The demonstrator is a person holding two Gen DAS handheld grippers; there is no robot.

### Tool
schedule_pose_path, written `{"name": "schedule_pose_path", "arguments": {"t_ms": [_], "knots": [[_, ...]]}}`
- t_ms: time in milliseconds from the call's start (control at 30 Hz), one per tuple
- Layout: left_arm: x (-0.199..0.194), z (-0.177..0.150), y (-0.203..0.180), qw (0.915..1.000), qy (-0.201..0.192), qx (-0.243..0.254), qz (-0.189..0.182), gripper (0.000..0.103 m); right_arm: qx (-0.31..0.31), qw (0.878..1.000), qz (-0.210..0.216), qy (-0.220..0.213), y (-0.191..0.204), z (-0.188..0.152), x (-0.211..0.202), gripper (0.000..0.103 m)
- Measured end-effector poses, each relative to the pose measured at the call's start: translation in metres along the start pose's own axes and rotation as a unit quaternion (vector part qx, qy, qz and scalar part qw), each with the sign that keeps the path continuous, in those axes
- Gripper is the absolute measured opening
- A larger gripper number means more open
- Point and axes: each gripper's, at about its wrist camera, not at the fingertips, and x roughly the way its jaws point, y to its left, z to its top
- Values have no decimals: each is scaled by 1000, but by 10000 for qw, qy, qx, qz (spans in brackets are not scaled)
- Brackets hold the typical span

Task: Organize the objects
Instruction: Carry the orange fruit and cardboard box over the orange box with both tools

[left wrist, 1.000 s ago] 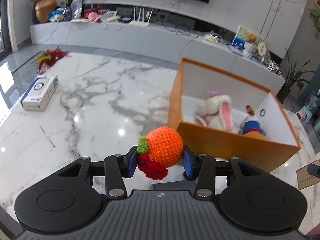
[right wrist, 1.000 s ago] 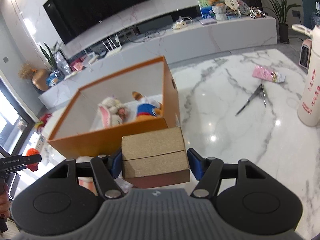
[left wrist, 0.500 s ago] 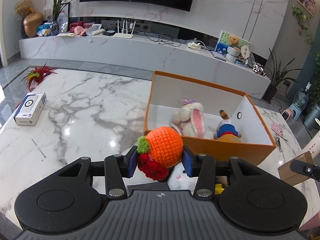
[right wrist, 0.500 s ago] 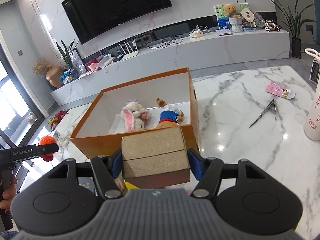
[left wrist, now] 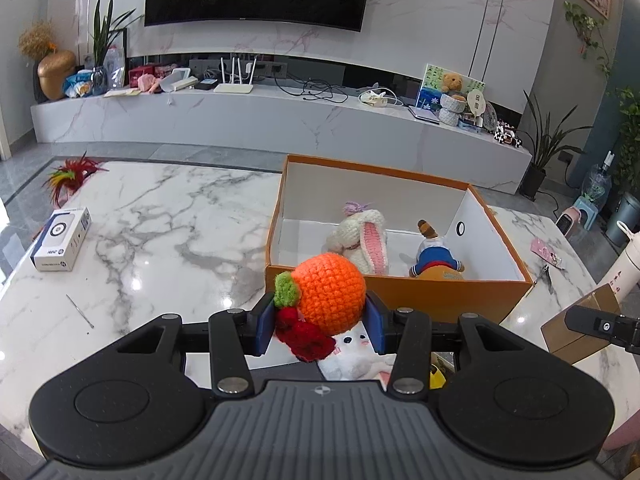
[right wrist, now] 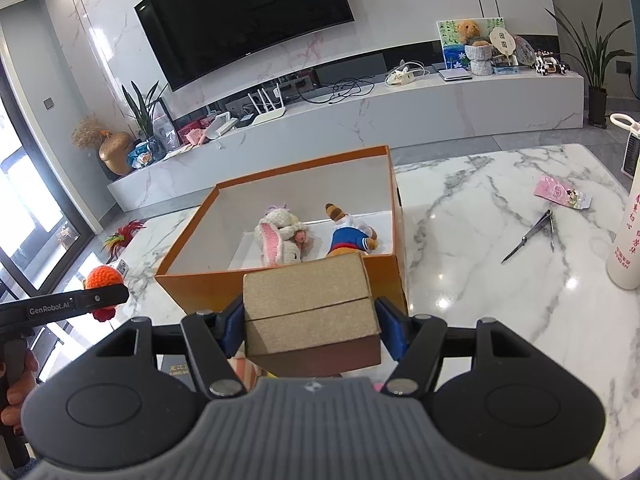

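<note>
My left gripper [left wrist: 320, 322] is shut on an orange crocheted toy [left wrist: 330, 290] with a green tuft and a red part hanging below. It hangs just in front of the near wall of the open orange box [left wrist: 440, 300]. My right gripper [right wrist: 310, 322] is shut on a tan cardboard box [right wrist: 310, 300], held before the near right corner of the orange box [right wrist: 192, 286]. Inside lie a white bunny [left wrist: 366, 240] and a toy in a blue shirt [left wrist: 436, 258]. The left gripper with its orange toy [right wrist: 105, 276] shows at the left of the right wrist view.
On the marble table lie a white carton [left wrist: 60, 244], a thin metal tool [left wrist: 80, 311], a feathery red item [left wrist: 72, 172], scissors [right wrist: 528, 236], a pink packet [right wrist: 562, 192] and a white bottle [right wrist: 628, 240]. A white plush [left wrist: 356, 354] lies below the left gripper.
Both grippers have risen and drawn back with their loads still held. More of the orange box's inside and of the room behind shows in both views.
</note>
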Motion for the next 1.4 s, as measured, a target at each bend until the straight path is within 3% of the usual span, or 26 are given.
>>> {"name": "schedule_pose_path", "arguments": {"t_ms": [500, 733, 933, 1167, 1400], "knots": [[2, -2, -25, 9988, -202, 398, 220, 52, -186, 9998, 39, -89, 16, 1, -3, 67], [16, 41, -34, 9990, -350, 286, 55, 52, -296, 9989, 170, -336, 35, 38, 4, 64], [64, 69, -34, 9995, -273, 154, 49, 52, -364, 9987, 79, -362, 43, 72, 46, 64], [130, 61, -27, 9996, 263, -24, 96, 52, -214, 9997, 66, -22, 37, 79, 119, 64], [163, 58, -28, 9983, 584, -72, 61, 52, -271, 9989, -143, 360, 32, 77, 164, 63]]}}
